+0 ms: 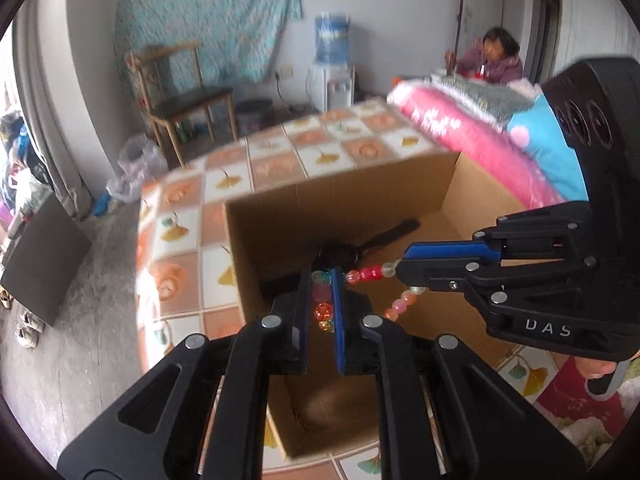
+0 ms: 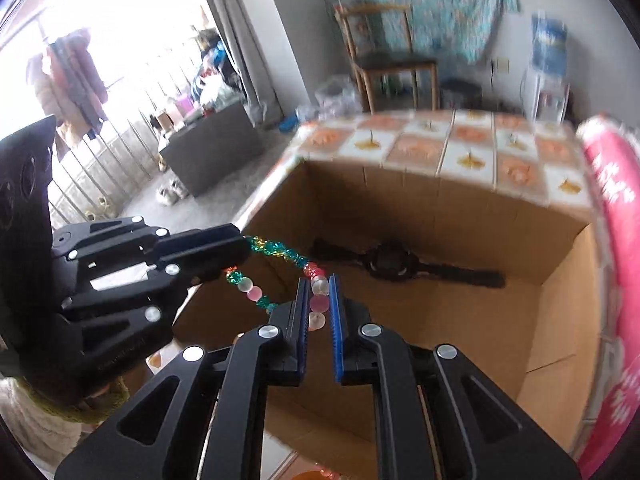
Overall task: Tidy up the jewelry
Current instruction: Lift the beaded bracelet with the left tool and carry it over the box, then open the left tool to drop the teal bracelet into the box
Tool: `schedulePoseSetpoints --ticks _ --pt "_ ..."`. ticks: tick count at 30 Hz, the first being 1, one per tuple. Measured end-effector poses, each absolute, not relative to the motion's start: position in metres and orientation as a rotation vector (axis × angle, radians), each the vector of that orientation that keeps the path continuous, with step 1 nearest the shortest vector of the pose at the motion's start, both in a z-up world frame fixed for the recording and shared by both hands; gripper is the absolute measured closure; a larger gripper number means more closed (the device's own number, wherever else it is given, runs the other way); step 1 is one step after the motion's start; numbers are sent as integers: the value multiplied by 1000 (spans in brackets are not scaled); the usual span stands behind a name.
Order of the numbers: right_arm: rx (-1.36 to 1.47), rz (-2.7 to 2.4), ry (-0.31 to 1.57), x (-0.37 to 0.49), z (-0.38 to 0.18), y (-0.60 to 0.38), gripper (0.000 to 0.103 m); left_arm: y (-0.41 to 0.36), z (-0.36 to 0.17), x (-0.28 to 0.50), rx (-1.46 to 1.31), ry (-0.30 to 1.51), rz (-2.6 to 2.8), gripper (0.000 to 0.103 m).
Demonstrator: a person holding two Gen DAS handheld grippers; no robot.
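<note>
The left gripper (image 1: 322, 276) was clamped on one side of a bead bracelet (image 1: 362, 276), several round beads stacked between its blue pads. The right gripper (image 2: 320, 280) pinched the opposite side of the same loop, pale and pink beads caught between its pads. The bracelet hung stretched between the two tips, one strand taut from tip to tip and the other sagging below it; in the right wrist view the teal and pink beads (image 2: 276, 252) ran from the left gripper's tip across to the right gripper.

Both grippers hovered over an open cardboard box (image 2: 460, 208), the bracelet held above its interior and apart from its floor. On that floor lay a black watch (image 2: 394, 262), strap spread flat, near the far wall.

The box sat on a table under a tiled cloth (image 1: 276, 164) with orange and leaf squares. A pink bundle of bedding (image 1: 460, 136) lay just beside the box's right side.

Farther off stood a wooden chair (image 1: 180, 96) before a teal cloth hung on the wall, then a water dispenser (image 1: 332, 64). A seated person (image 1: 500, 60) was at the back right. The right wrist view showed a bright window with clothes hanging on the far left.
</note>
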State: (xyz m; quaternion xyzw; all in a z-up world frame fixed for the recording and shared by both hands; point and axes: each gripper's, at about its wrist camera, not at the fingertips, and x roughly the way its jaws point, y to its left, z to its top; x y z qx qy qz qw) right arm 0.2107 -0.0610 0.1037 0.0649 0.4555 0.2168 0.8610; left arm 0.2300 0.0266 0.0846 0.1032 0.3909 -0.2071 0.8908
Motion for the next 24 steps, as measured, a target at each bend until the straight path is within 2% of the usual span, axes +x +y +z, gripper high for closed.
schedulePoseSetpoints --ticks 5,8,11,13,16,19,21,24 --pt "210 474 1159 248 61 -55 93 18 53 258 260 951 -409 94" --pt "232 480 1245 257 42 -54 92 17 47 257 279 967 -401 93" --pt "238 470 1258 254 36 -56 88 20 50 253 281 957 -397 81" --pt "255 468 1242 249 39 -59 77 24 55 249 276 941 -387 78" --pt "256 463 1202 245 47 -63 70 33 65 245 251 917 -375 68" --pt "258 459 1142 237 61 -69 58 42 79 233 232 865 -362 54" --pt "255 453 1095 230 73 -73 52 48 89 220 222 822 -352 40" --pt "251 430 1019 209 93 -81 42 56 100 199 206 779 -334 27"
